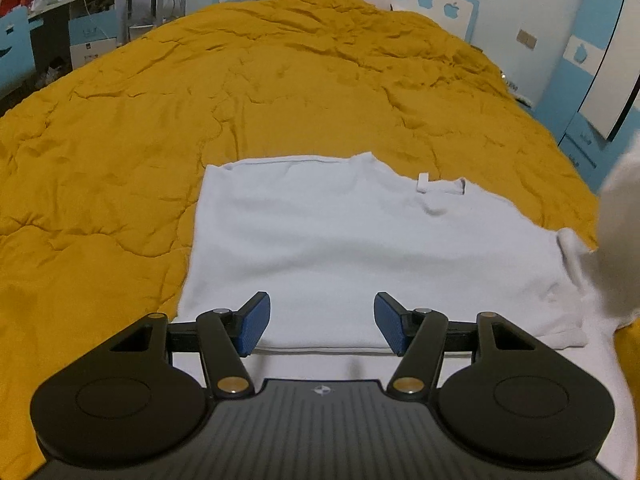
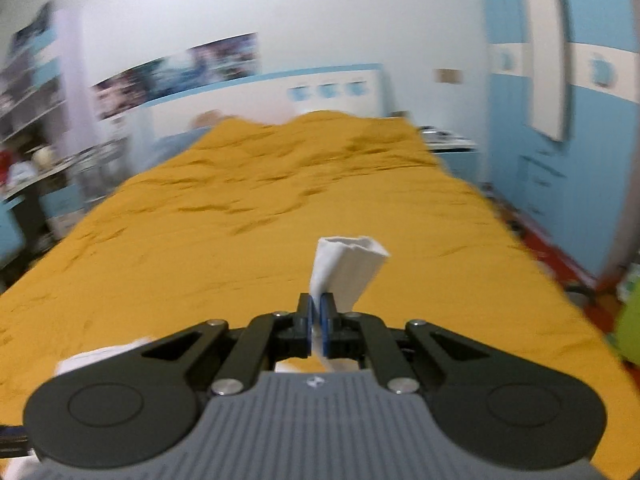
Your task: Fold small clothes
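A white T-shirt (image 1: 360, 248) lies partly folded on the mustard-yellow bedspread (image 1: 160, 128), its collar tag at the far right. My left gripper (image 1: 322, 322) is open and empty, its blue pads just above the shirt's near folded edge. My right gripper (image 2: 317, 320) is shut on a white sleeve (image 2: 348, 268) of the shirt and holds it lifted above the bedspread (image 2: 200, 248). The lifted cloth shows as a white blur at the right edge of the left wrist view (image 1: 618, 240). More white cloth (image 2: 100, 354) shows under the right gripper's left side.
A cluttered desk and shelves (image 1: 60, 20) stand beyond the bed's left side. A blue and white headboard with apple shapes (image 1: 428, 0) and a blue wardrobe (image 2: 560, 128) stand at the far end and right. The right wrist view is blurred.
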